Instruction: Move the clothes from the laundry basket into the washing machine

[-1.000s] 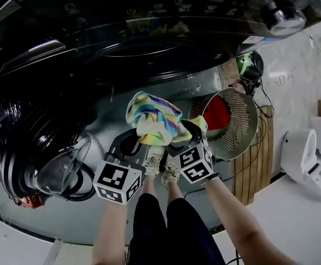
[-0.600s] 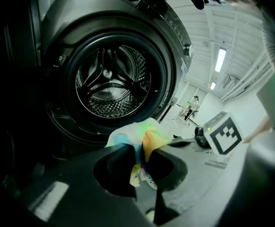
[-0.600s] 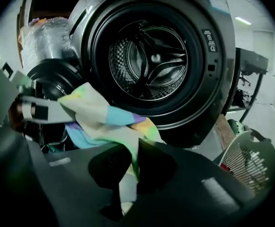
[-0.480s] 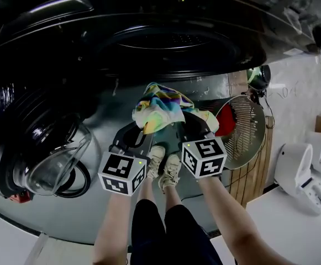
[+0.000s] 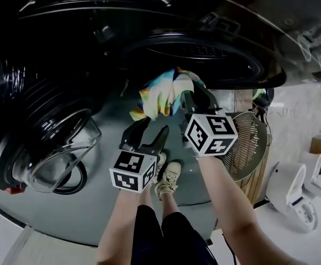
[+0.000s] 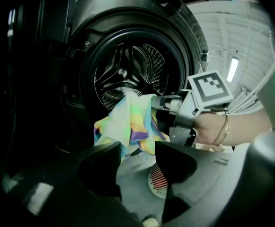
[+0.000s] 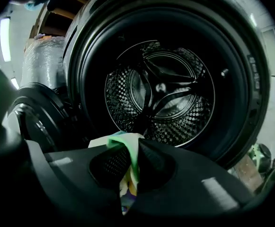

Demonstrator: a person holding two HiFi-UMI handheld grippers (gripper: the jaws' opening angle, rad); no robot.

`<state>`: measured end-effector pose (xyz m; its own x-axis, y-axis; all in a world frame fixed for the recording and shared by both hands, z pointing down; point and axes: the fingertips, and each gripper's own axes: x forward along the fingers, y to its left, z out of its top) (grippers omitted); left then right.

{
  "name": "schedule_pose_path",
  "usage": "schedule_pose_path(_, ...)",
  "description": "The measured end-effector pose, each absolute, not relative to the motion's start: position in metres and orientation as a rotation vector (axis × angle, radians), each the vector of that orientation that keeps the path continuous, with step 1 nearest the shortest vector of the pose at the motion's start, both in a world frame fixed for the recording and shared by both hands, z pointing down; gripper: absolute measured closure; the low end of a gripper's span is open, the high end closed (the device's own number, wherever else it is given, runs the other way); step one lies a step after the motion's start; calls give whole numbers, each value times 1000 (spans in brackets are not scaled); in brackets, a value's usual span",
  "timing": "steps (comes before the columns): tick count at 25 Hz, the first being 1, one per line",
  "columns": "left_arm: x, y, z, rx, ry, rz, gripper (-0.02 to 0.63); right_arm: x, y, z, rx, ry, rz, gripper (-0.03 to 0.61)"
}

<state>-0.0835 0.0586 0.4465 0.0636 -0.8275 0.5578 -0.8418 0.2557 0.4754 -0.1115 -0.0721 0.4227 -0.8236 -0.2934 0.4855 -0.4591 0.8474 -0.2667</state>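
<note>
A rainbow-striped cloth (image 5: pixel 163 95) hangs in front of the washing machine's dark drum mouth (image 5: pixel 204 54). My right gripper (image 5: pixel 190 101) is shut on it; in the right gripper view a fold of the cloth (image 7: pixel 128 148) is pinched between the jaws, which point at the perforated drum (image 7: pixel 161 93). My left gripper (image 5: pixel 149 134) sits lower and nearer to me. Its jaws are opening with nothing between them. In the left gripper view the cloth (image 6: pixel 128 124) dangles just beyond the left gripper (image 6: pixel 137 162). The round metal laundry basket (image 5: pixel 254 142) lies at the right, behind my right arm.
The washer's glass door (image 5: pixel 55 153) stands swung open at the left. A person's shoes (image 5: pixel 168 178) rest on the grey floor below the grippers. A white appliance (image 5: pixel 293 195) stands at the far right. A power cable runs by the basket.
The right gripper has carried the cloth up and towards the drum mouth. The left gripper has let go of the cloth, dropped lower, and its jaws have spread.
</note>
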Motion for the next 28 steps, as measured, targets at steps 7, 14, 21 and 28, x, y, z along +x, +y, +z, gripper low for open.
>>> schedule_pose_path(7,-92,69,447,1532,-1756,-27,292,-166,-101,424,559,-2625,381,543)
schedule_pose_path(14,-97,77,448,1526,-1769,-44,293,-201,-132,405,614,-2689,240,541)
schedule_pose_path(21,-98,78,449,1529,-1786,-70,293,-224,-155,411,592,-2671,219,524)
schedule_pose_path(28,-95,79,455,1517,-1773,-57,293,-186,-156,455,634,-2506,466,114)
